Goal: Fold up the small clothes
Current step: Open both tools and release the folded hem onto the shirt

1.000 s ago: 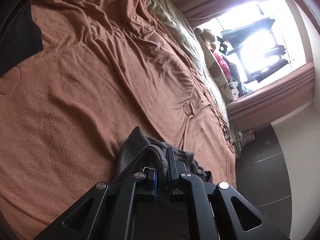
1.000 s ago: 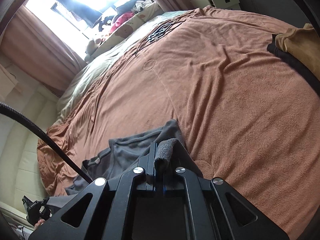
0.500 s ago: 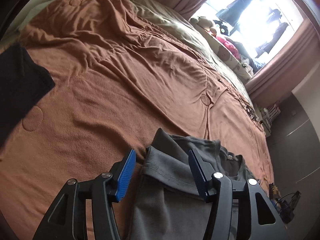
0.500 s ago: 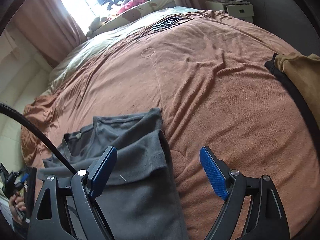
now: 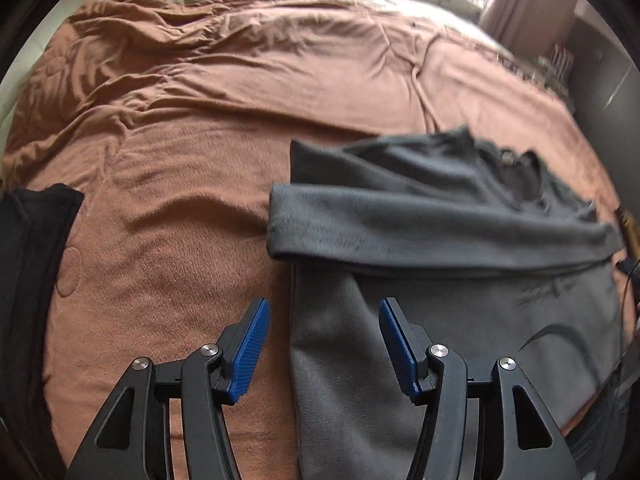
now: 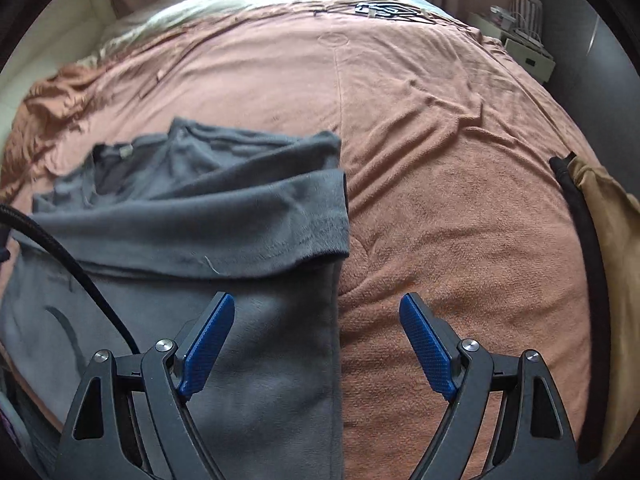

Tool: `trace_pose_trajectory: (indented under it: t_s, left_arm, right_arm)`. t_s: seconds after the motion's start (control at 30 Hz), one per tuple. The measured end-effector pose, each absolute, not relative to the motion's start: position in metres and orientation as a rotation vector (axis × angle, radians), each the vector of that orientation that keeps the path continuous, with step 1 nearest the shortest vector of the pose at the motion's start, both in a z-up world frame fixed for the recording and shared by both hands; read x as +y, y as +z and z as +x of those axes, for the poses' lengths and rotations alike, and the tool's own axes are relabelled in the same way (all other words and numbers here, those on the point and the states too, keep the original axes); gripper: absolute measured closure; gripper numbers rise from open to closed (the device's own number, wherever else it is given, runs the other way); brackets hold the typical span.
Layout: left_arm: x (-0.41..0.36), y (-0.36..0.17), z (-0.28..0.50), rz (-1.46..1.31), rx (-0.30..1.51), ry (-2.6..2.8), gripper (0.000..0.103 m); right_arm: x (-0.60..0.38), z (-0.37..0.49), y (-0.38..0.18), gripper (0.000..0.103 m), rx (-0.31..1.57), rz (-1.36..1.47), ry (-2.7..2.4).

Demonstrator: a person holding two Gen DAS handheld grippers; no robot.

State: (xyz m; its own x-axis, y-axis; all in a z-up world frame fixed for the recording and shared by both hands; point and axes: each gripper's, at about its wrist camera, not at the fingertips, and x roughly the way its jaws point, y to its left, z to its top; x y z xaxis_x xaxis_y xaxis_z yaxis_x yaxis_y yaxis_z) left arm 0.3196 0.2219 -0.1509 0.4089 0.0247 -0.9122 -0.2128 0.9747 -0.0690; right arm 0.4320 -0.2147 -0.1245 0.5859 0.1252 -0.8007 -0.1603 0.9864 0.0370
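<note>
A dark grey garment (image 5: 440,264) lies on the brown bedspread (image 5: 200,128), its lower part folded up over the upper part as a thick band. It also shows in the right wrist view (image 6: 208,216). My left gripper (image 5: 322,344) is open and empty, above the garment's left edge. My right gripper (image 6: 316,344) is open and empty, above the garment's right edge. Both have blue pads.
A black folded cloth (image 5: 28,264) lies at the left of the bed. A tan and black garment (image 6: 600,232) lies at the right edge. A black cable (image 6: 60,252) crosses the grey garment. Pillows and a window are at the far end; a nightstand (image 6: 524,48) stands right.
Both grippers were shut on the garment's hem a second ago. They let go, opened, and drew back toward me; the hem now lies folded over the garment.
</note>
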Motion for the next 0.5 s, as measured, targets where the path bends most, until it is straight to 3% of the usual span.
trace_pose_trajectory:
  t_s: [0.2, 0.5]
  left_arm:
    - [0.224, -0.179, 0.335, -0.101, 1.226, 0.191, 0.044]
    - [0.24, -0.179, 0.374, -0.101, 1.193, 0.224, 0.038]
  right_arm:
    - [-0.203, 0.449, -0.142, 0.019, 0.99, -0.125, 0.116]
    - [-0.2, 0.486, -0.146, 0.019, 0.979, -0.127, 0.079]
